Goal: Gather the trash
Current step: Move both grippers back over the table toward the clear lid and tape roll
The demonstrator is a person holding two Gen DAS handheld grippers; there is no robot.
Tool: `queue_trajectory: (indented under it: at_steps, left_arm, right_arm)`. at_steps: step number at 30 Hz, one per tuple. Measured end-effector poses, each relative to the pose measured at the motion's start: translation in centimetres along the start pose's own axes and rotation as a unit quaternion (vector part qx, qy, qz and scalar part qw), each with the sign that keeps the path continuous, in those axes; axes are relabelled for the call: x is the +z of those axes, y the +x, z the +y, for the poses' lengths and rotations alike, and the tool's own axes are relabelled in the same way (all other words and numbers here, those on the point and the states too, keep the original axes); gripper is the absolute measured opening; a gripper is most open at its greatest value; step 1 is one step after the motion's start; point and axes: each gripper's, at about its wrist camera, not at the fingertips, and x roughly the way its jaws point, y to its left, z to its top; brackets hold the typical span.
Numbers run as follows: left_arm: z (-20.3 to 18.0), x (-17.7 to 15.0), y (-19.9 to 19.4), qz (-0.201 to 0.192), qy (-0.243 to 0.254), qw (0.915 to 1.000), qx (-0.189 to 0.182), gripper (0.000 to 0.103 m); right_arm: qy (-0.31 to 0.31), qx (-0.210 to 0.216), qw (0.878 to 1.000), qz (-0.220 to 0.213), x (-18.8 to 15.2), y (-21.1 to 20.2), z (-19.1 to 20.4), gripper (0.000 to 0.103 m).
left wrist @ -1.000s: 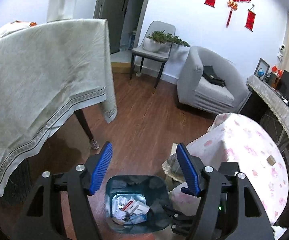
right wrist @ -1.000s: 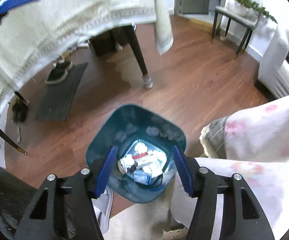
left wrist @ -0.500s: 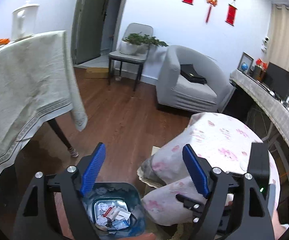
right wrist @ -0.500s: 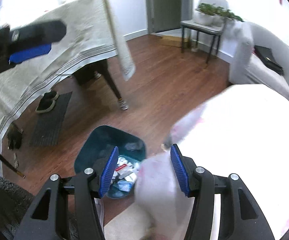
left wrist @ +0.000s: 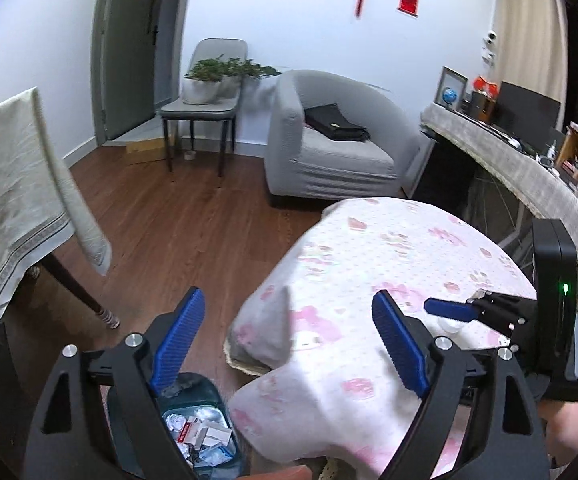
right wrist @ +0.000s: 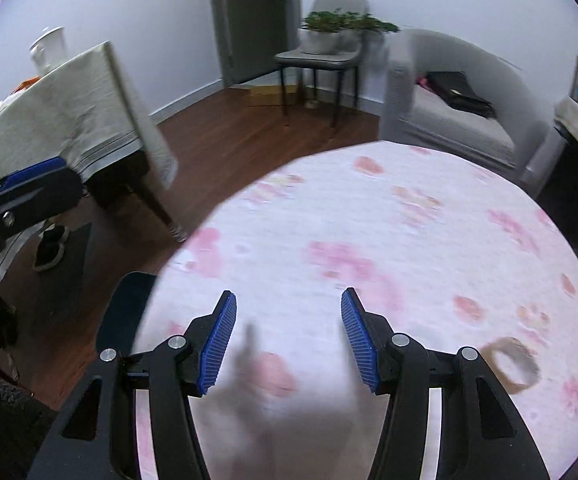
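A dark teal trash bin (left wrist: 199,432) stands on the floor beside the round table, with several wrappers and papers inside; in the right wrist view only its rim (right wrist: 127,312) shows. My left gripper (left wrist: 289,344) hangs over the table's edge, its jaws opening with nothing between them. My right gripper (right wrist: 289,340) is open and empty above the pink floral tablecloth (right wrist: 369,220). A brownish tape ring (right wrist: 509,366) lies on the cloth to its right. From the left wrist view the right gripper (left wrist: 449,310) sits low over the table at the right.
A large table with a beige cloth (left wrist: 13,200) stands to the left, its leg (left wrist: 85,296) near the bin. Shoes on a dark mat (right wrist: 51,244) lie under it. A grey armchair (left wrist: 337,152), a chair with a plant (left wrist: 205,100) and a sideboard (left wrist: 529,160) line the far side.
Both grippers swung from above the bin over to the round table. The bin slid to the lower left of both views. The left jaws spread wider.
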Motion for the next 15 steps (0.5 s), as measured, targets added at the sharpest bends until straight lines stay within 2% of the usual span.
queue_trajectory:
  at_steps: [8, 13, 15]
  left_arm:
    - [-4.3, -0.5, 2.2, 0.011, 0.023, 0.9994, -0.023, 0.089]
    - [-7.6, -0.7, 4.0, 0.023, 0.045, 0.9982, -0.034, 0.089]
    - [-8.4, -0.8, 4.5, 0.026, 0.052, 0.9976, -0.037, 0.089]
  right_arm:
    - [0.036, -0.038, 0.999, -0.008, -1.7, -2.0, -5.7, 0.064]
    - [0.057, -0.053, 0.997, -0.013, -2.6, -3.0, -9.2, 0.075]
    - [0.064, -0.061, 0.996, -0.016, -3.0, -3.4, -10.2, 0.076]
